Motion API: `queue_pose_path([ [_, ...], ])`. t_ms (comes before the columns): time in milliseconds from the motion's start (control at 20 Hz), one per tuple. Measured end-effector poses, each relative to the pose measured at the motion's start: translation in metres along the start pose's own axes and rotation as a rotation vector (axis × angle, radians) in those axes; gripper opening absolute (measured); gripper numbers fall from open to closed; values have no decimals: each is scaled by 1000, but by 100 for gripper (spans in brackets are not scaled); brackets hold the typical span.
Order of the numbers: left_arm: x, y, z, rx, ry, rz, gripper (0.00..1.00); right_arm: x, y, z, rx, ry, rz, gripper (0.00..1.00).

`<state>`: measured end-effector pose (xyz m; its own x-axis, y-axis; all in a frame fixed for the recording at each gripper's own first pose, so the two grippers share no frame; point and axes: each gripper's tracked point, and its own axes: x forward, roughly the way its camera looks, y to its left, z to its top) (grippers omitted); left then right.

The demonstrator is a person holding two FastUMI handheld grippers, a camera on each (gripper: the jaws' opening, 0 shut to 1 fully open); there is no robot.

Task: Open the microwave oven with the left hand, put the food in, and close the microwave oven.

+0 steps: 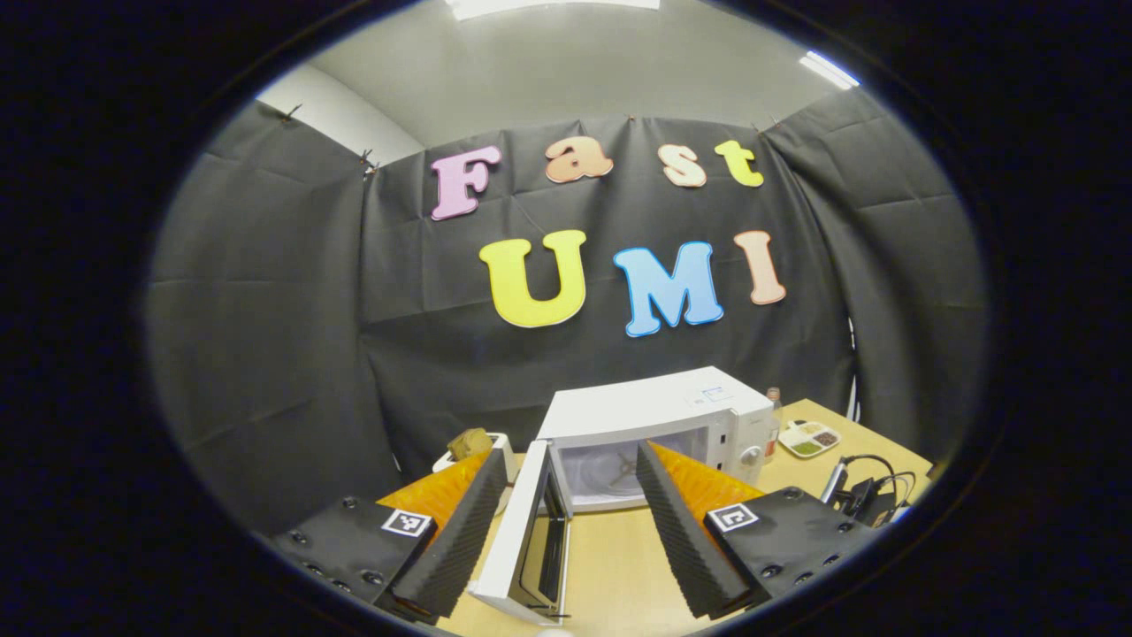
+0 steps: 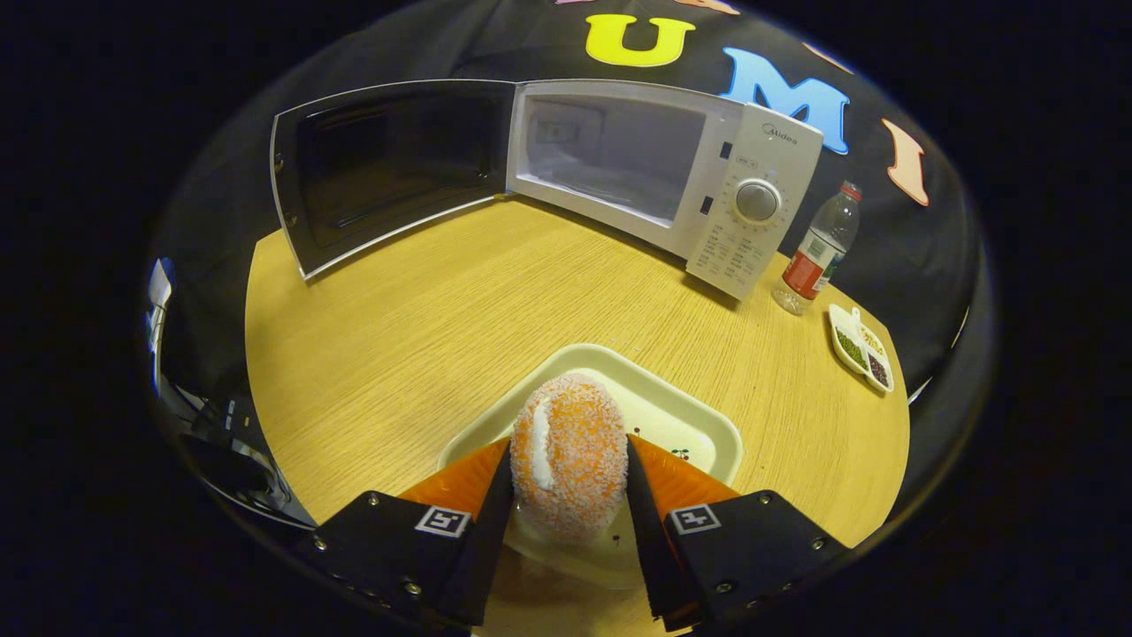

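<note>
Food [image 2: 569, 456] sits clamped between both fingers of my right gripper [image 2: 569, 495]: a rounded, crumb-coated orange piece with a pale stripe down one side, each finger pressing against a flank. Directly beneath it I see a pale rectangular tray [image 2: 699, 425] resting on the wooden worktop [image 2: 424, 327]; I cannot tell whether the food touches the tray or hangs just clear of it. Ahead of this gripper stands the white microwave oven [image 2: 752, 212], its door [image 2: 380, 168] swung fully out to the gripper's left and its cavity [image 2: 619, 150] exposed. Ahead and to the right, just beside the oven's control panel, stands a clear bottle [image 2: 818, 248] with a red label, and nearer to me than that lies a small divided dish [image 2: 862, 349] holding green and dark contents. My left gripper [image 1: 570, 495] is spread wide and grips nothing. In the left gripper view the open door [image 1: 526, 540] shows edge-on between its two fingers, and the oven body [image 1: 654, 416] stands ahead with the cavity facing me. Ahead and to the right of that gripper lie the divided dish and a tangle of black cables [image 1: 871, 491], and ahead to its left a brownish lump [image 1: 469, 442] rests on something white.
</note>
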<state>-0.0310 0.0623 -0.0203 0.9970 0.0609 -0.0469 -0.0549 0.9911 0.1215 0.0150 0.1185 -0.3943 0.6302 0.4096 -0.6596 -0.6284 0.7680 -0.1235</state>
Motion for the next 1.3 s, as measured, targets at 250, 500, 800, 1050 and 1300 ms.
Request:
queue_pose_path([
  [250, 5, 16, -4, 12, 0, -10, 100, -20, 6, 51, 129, -83, 19, 65],
  [500, 10, 32, -13, -7, 4, -29, 97, -25, 20, 142, 317, -217, 80, 67],
  [800, 29, 45, -23, -37, 7, -50, 95, 13, 27, 218, 501, -301, 118, 66],
  [1050, 44, 59, -37, -49, 18, -68, 94, 63, 17, 257, 645, -347, 82, 66],
  [1300, 60, 73, -56, -38, 35, -62, 99, 113, 3, 301, 764, -425, 4, 66],
])
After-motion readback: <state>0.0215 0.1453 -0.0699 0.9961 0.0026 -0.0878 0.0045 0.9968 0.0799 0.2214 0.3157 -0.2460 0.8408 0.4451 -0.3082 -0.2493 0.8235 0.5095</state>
